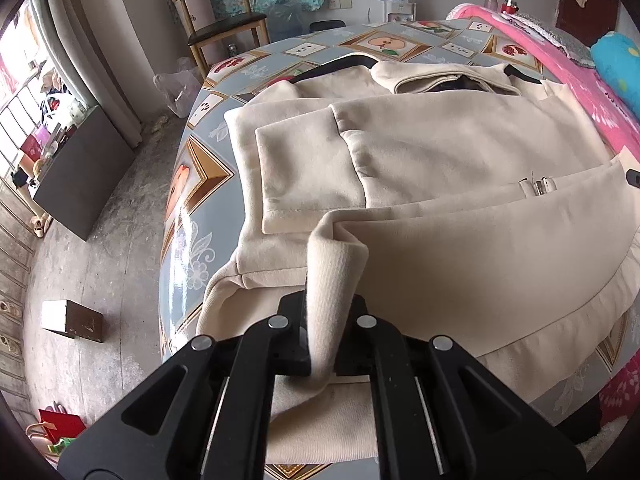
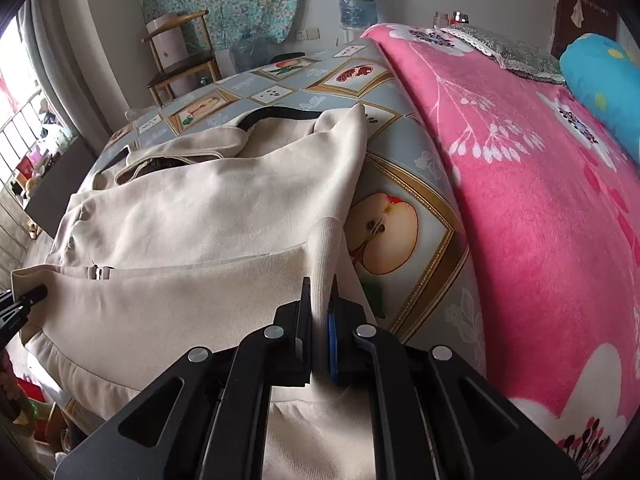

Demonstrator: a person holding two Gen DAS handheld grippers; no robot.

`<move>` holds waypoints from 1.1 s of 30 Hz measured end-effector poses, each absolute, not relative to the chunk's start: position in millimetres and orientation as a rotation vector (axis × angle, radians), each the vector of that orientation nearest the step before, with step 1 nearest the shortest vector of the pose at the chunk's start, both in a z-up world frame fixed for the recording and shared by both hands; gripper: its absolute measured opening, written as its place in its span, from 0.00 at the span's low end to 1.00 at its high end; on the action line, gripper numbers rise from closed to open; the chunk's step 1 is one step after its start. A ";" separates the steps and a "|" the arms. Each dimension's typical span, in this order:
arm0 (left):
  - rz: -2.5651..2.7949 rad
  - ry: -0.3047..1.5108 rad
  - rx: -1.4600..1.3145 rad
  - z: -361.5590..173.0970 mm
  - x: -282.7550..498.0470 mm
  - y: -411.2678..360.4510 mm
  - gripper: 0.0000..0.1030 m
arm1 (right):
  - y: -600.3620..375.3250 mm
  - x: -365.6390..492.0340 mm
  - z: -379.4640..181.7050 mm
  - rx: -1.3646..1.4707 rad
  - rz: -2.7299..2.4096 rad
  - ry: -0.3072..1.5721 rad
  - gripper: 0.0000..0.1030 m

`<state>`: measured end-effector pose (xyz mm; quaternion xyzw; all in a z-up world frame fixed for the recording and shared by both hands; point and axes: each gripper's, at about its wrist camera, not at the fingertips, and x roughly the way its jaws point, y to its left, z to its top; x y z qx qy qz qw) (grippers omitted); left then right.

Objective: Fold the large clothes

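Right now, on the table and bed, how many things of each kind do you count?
Cream jacket: 1
Grippers, each shut on the jacket hem: 2 (left gripper, right gripper)
Pink blanket: 1
Blue pillow: 1
Total: 5

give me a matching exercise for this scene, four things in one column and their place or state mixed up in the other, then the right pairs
Things:
1. cream jacket
2. left hand-held gripper
3. wooden chair
4. pink blanket

Place or state:
A. stands on the floor beyond the far end of the table
B. lies spread over the fruit-patterned tablecloth
C. covers the bed to the right of the table
D. shut on the ribbed hem of the jacket

Pairs: 1-B, 2-D, 3-A, 4-C
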<state>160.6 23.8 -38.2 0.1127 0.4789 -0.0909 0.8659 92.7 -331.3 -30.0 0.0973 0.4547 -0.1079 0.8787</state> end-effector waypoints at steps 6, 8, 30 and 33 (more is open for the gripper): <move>-0.172 0.999 0.272 -37.0 157.9 19.6 0.05 | -328.7 96.3 -31.5 0.187 -0.229 0.962 0.06; -0.171 1.000 0.272 -37.4 159.0 18.9 0.05 | -327.9 97.6 -31.4 0.177 -0.231 0.966 0.06; -0.170 1.002 0.280 -38.3 159.9 18.1 0.06 | -325.7 101.9 -36.8 0.161 -0.248 0.988 0.06; -0.169 1.002 0.281 -38.4 160.0 18.2 0.07 | -325.6 101.9 -36.8 0.160 -0.249 0.987 0.06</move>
